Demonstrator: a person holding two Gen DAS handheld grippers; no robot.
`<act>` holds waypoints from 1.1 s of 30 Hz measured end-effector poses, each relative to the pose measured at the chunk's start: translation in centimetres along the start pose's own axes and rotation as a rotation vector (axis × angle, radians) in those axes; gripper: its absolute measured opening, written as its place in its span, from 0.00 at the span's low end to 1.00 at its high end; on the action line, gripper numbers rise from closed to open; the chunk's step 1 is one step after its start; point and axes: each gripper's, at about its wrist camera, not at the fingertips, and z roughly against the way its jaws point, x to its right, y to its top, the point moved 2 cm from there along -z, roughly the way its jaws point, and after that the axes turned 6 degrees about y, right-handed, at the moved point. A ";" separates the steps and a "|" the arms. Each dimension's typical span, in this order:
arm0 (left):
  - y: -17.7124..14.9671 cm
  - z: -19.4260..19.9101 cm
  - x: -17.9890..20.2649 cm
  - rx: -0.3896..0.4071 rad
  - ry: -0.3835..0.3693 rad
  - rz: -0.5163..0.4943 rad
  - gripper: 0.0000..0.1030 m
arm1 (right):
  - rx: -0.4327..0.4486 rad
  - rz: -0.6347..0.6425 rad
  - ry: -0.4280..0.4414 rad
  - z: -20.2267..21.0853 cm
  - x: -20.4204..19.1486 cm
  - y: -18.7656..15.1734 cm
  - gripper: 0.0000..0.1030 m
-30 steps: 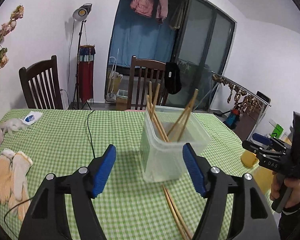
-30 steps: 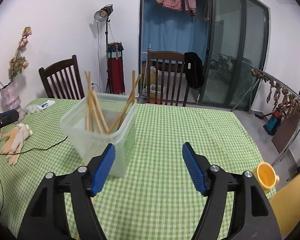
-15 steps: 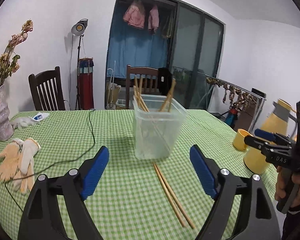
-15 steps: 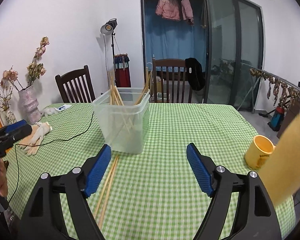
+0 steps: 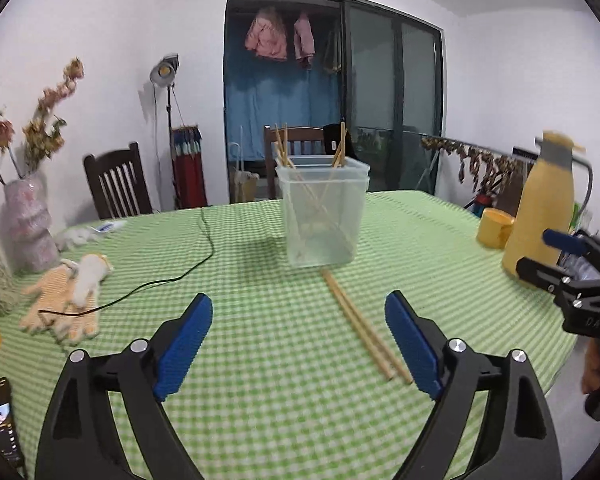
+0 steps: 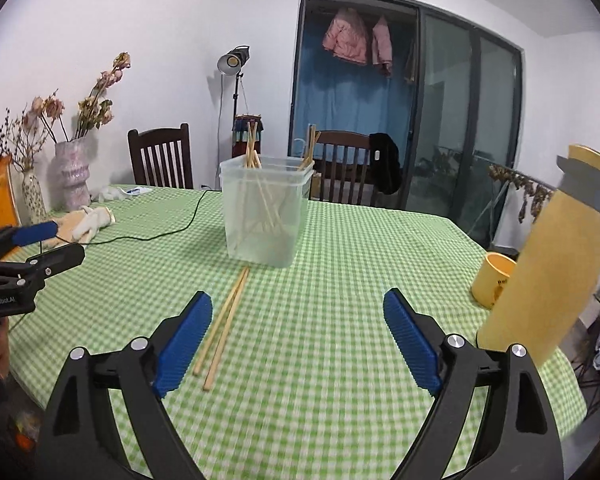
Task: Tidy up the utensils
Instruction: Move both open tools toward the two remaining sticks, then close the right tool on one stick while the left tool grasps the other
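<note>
The left gripper body reads "GenRobot.AI"; print on the yellow mug is unreadable

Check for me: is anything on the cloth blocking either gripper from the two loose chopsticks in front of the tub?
Nothing visible does. The loose chopsticks lie on bare tablecloth before the plastic tub, ahead of the open left gripper and right gripper. The black cable and gloves lie off to one side.

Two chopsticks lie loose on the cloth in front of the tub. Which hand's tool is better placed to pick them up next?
Close call, probably the left tool: the chopsticks' near ends lie just inside its right finger. At the right tool, open too, they end outside its left finger.
</note>
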 end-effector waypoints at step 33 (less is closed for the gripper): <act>-7.6 0.4 -1.5 -0.058 0.072 -0.003 0.91 | -0.162 -0.011 0.058 -2.1 -4.2 -7.4 0.82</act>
